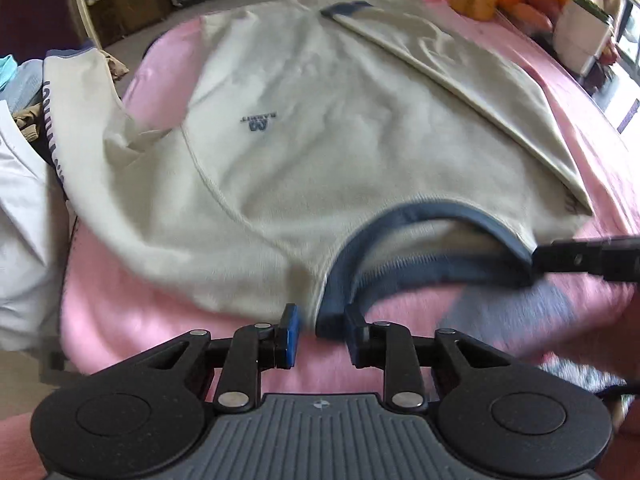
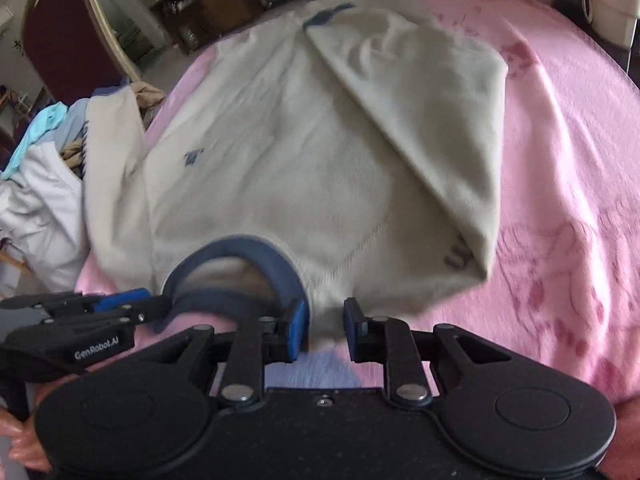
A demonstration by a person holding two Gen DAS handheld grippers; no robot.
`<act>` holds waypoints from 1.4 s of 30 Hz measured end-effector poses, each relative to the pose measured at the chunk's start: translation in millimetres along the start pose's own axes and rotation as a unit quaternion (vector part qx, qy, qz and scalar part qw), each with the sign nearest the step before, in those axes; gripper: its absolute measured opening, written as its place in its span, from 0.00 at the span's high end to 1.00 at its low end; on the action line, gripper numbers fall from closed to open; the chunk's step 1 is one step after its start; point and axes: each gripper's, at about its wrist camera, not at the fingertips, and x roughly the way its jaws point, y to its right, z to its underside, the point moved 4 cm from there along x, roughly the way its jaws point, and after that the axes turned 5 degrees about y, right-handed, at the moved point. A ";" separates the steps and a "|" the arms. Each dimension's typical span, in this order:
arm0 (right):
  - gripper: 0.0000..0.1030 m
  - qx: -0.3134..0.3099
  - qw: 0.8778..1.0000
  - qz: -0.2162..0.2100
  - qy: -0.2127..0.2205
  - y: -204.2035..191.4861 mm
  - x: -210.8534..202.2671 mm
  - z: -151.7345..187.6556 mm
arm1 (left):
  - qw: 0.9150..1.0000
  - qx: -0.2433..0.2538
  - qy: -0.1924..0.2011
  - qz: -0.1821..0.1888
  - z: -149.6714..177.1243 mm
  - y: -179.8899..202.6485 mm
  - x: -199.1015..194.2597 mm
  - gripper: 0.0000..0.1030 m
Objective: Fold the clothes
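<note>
Cream sweatshirt (image 1: pixel 320 120): spread front-up on pink blanket (image 1: pixel 160 312), navy collar (image 1: pixel 436 212) nearest; one sleeve folded across the chest, the other hanging over the blanket's edge onto a clothes pile (image 1: pixel 20 184). Chest logo blurred.
Left gripper (image 1: pixel 318 330): jaws part-open astride the hem beside the collar; grip unclear.
Right gripper (image 2: pixel 326 330): jaws part-open around the shoulder edge; contact blurred.
Background items: cut off, indistinct.

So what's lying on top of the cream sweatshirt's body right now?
One sleeve is folded diagonally across the sweatshirt, its blue cuff toward the far hem. The body fabric beneath that sleeve is covered. The other sleeve hangs off the side.
</note>
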 end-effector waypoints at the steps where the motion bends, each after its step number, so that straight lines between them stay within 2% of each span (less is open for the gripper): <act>1: 0.74 0.009 1.000 -0.005 0.007 1.6 -7.4 -3.0 | 1.000 -0.002 0.006 0.000 -2.1 -3.2 -6.9 0.74; 4: 0.70 0.026 0.999 -0.018 0.041 1.6 -30.5 -17.3 | 0.998 -0.030 0.051 -0.015 -15.3 -17.8 -32.0 0.74; 7: 0.56 0.009 0.995 -0.041 0.087 -14.9 -56.4 -46.2 | 0.993 -0.060 0.100 -0.016 -44.0 -34.3 -56.9 0.73; 10: 0.43 -0.023 0.990 -0.053 0.130 -40.2 -79.2 -79.9 | 0.987 -0.080 0.139 -0.020 -71.2 -48.3 -74.6 0.68; 13: 0.31 -0.054 0.984 -0.056 0.159 -61.5 -84.6 -113.4 | 0.984 -0.089 0.150 -0.024 -96.9 -54.8 -71.8 0.68; 15: 0.25 -0.066 0.982 -0.044 0.170 -70.7 -73.8 -135.2 | 0.983 -0.094 0.157 -0.028 -114.1 -58.6 -68.8 0.67; 18: 0.18 -0.068 0.983 -0.020 0.170 -74.1 -43.8 -162.7 | 0.985 -0.094 0.139 -0.028 -136.8 -60.8 -35.1 0.63; 20: 0.10 -0.063 0.984 -0.002 0.164 -72.2 -18.8 -178.6 | 0.987 -0.101 0.122 -0.028 -142.4 -64.8 -5.1 0.63; 25: 0.12 -0.052 0.989 0.029 0.137 -62.2 49.1 -214.2 | 0.986 -0.144 0.072 -0.032 -133.0 -79.2 24.8 0.65; 27: 0.23 -0.050 0.989 0.042 0.129 -54.6 78.7 -225.5 | 0.985 -0.162 0.050 -0.032 -129.2 -84.9 33.2 0.64; 29: 0.44 -0.054 0.990 0.051 0.122 -53.4 101.2 -233.8 | 0.983 -0.181 0.027 -0.031 -125.3 -90.6 41.6 0.63; 32: 0.63 -0.061 0.990 0.064 0.112 -52.5 133.9 -245.8 | 0.978 -0.206 -0.005 -0.029 -120.0 -98.3 53.3 0.63; 37: 0.65 -0.073 0.989 0.087 0.095 -51.1 188.3 -265.8 | 0.977 -0.211 -0.016 -0.019 -121.5 -95.7 57.4 0.62; 42: 0.66 -0.126 0.980 0.130 0.087 -61.1 222.5 -271.2 | 0.978 -0.206 -0.021 -0.020 -123.1 -92.2 61.9 0.62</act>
